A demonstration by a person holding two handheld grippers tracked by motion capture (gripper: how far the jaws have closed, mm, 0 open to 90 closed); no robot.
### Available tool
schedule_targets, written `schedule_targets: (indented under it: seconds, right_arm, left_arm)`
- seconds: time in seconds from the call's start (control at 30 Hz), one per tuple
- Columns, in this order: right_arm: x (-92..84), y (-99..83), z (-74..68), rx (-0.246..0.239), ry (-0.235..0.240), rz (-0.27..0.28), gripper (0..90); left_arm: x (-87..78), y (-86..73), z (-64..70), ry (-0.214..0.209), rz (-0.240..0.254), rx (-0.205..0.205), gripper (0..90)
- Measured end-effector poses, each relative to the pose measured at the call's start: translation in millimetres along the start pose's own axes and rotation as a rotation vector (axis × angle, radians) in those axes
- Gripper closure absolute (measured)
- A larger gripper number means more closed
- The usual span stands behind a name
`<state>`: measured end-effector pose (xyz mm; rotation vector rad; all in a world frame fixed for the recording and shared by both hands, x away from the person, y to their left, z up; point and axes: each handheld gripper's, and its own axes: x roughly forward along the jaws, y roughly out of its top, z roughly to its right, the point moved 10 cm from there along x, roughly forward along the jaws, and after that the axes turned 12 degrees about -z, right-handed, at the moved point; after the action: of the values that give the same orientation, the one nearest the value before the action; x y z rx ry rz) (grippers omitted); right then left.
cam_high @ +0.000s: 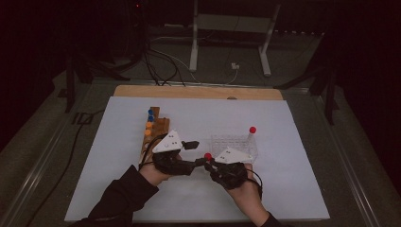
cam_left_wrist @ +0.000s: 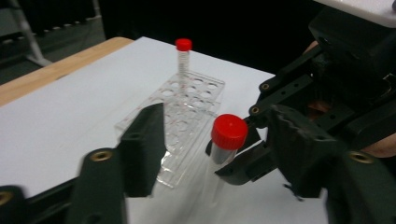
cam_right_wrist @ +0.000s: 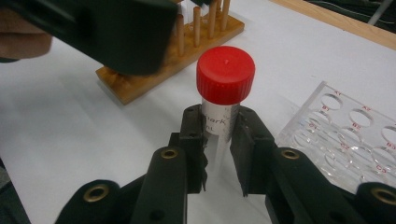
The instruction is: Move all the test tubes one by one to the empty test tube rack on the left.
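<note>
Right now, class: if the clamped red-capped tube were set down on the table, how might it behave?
The red-capped tube is round and smooth, so on its side it would probably roll. It looks tall and narrow, so upright it likely tips easily. The clear wall seems empty, hence probably light, though the right gripper hides part.

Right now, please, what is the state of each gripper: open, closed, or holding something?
Left gripper: open, jaws on either side of the red cap, not pressing on it.
Right gripper: closed on the red-capped tube, holding it upright.
</note>
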<state>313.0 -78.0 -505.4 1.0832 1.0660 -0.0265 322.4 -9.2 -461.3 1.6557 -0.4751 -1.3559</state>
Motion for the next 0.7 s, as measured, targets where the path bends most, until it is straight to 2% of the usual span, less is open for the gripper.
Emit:
schedule_targets:
  seconds: [0.23,0.43,0.7]
  right_arm:
    - [-0.6,0.1,-0.3,0.000,0.002,0.001,74.5]
    - [-1.9,1.0,-0.1,0.001,0.004,0.006,74.5]
    - [-1.5,0.9,0.4,0.011,0.014,0.008,74.3]
  left_arm:
    - [12.7,0.7,6.6,-0.020,-0.028,0.036,55.4]
    - [18.1,-0.9,6.8,-0.020,-0.043,0.044,69.9]
    - [17.9,-0.6,5.2,-0.011,-0.053,0.059,71.8]
